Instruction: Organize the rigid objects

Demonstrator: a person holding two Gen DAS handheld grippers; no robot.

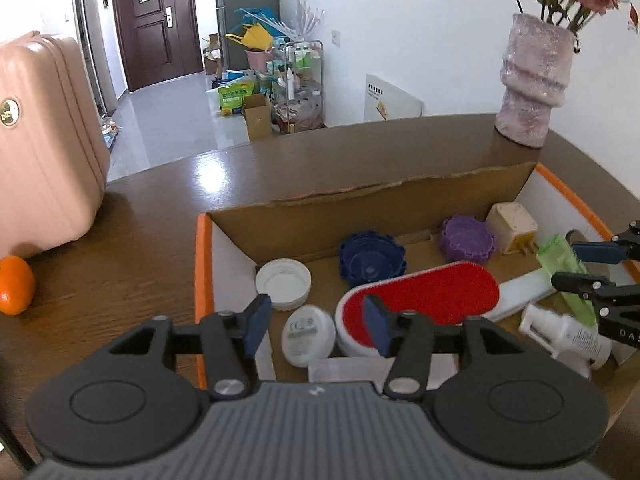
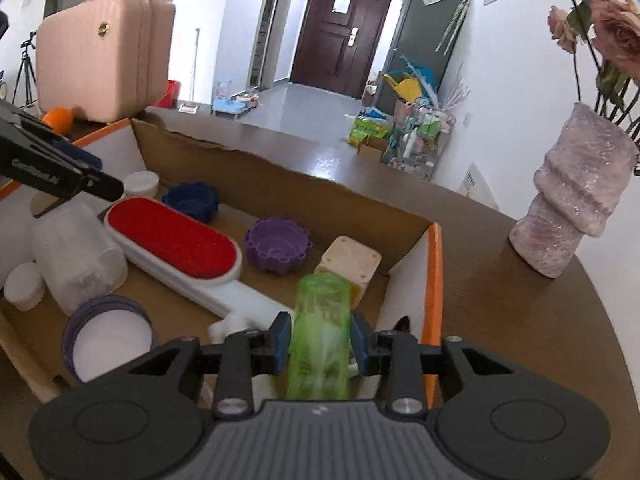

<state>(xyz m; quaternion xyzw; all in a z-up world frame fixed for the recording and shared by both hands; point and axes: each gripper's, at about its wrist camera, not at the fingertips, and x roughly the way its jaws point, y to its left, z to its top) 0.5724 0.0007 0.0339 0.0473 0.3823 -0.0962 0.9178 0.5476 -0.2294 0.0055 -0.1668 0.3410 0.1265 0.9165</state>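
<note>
An orange [image 1: 15, 285] was seen on the table [image 1: 120, 240] well to the left of the left gripper [image 1: 316, 322], outside the cardboard box [image 1: 360, 200]. The left gripper was held over the box's near left corner with its jaws parted and nothing between them; a white round puck [image 1: 308, 336] lay just below and ahead of the gap, and a white lid [image 1: 283, 282] just beyond the left pad, so a pick from that corner was judged likely. Ahead and to the right, a lint brush [image 1: 420, 296] was lying flat, its red face up and its white handle running toward the right gripper [image 2: 320, 344].

The right gripper was closed on a green translucent tube [image 2: 318, 340], the pads pressed on its two sides. The tube's long axis was aligned with the fingers, its far end pointed forward and down into the box's right end, probably so that it could be laid beside the cream plug adapter [image 2: 348, 266] just ahead. A purple toothed cap [image 2: 279, 249] sat ahead to the left. A vase [image 2: 572, 216] stood well right, outside.
</note>
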